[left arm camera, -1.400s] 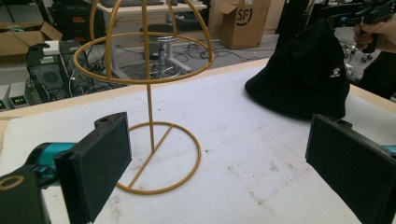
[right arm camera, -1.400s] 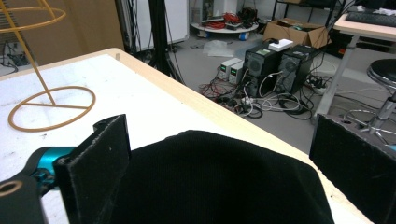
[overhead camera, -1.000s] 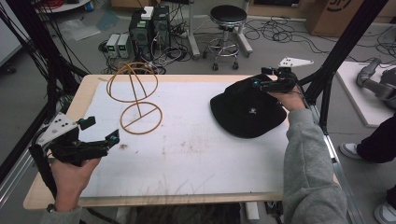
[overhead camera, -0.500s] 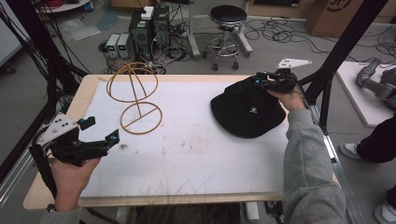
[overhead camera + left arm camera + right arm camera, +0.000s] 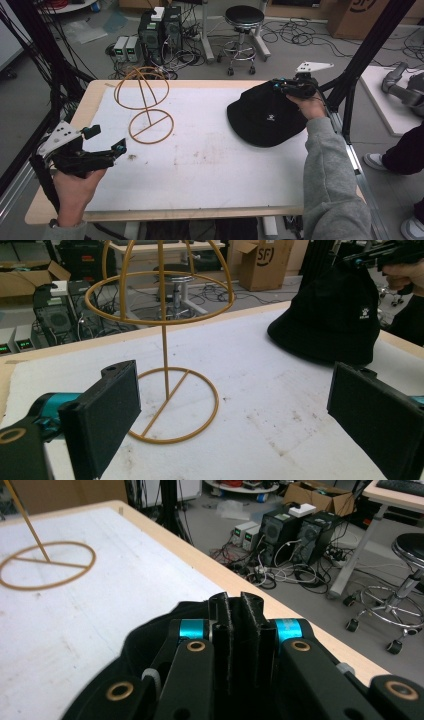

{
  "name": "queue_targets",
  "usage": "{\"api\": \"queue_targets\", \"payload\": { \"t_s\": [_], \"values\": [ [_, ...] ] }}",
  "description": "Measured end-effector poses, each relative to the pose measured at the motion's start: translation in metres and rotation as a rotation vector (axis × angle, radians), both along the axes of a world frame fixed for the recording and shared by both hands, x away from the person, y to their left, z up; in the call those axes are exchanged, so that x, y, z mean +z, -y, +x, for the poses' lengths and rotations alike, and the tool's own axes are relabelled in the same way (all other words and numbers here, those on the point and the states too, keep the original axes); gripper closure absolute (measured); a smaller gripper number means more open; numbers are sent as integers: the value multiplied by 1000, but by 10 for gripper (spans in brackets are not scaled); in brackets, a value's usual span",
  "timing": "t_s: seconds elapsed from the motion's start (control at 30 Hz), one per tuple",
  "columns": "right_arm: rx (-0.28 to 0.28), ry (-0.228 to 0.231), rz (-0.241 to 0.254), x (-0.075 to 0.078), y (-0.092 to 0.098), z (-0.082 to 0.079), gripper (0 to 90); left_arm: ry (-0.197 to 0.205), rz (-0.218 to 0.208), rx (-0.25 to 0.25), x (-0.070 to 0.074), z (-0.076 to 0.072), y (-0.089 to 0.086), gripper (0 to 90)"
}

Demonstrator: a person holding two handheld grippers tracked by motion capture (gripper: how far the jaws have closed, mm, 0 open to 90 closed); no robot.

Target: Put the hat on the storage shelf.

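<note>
cap [image 5: 265, 117]: lies at table's [image 5: 200, 170] right far side, well apart from wire stand [image 5: 147, 107] | right gripper [image 5: 286, 87]: at cap's far edge, jaws just closed together, pinching cap fabric | left gripper [image 5: 102, 145]: jaws wide apart, nothing between, near-left over table

The high view is looking forward and down over the white-covered wooden worktop [image 5: 210, 165]. The left gripper view is sitting low, facing the golden wire hat stand [image 5: 165, 340] closely. Both are sharing the black fabric cap [image 5: 265, 117], which the right gripper view is hovering just over.
</note>
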State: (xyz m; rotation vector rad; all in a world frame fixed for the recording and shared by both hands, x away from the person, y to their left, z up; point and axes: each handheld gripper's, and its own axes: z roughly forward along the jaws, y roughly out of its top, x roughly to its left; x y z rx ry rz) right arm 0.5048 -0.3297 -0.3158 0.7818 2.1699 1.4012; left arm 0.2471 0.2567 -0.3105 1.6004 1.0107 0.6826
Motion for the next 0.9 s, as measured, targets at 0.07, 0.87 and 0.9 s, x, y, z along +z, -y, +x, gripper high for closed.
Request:
{"api": "queue_targets", "payload": {
  "t_s": [0.07,0.87,0.9],
  "values": [
    [-2,4,16,5,2,-4,849,3,1,0,0,0,-1,73],
    [-10,38,25,68,-6,-63,853,-2,1,5,0,-1,-4,73],
    [-4,40,23,71,-8,-64,853,-3,-2,4,0,-1,-4,72]
  ]
}}
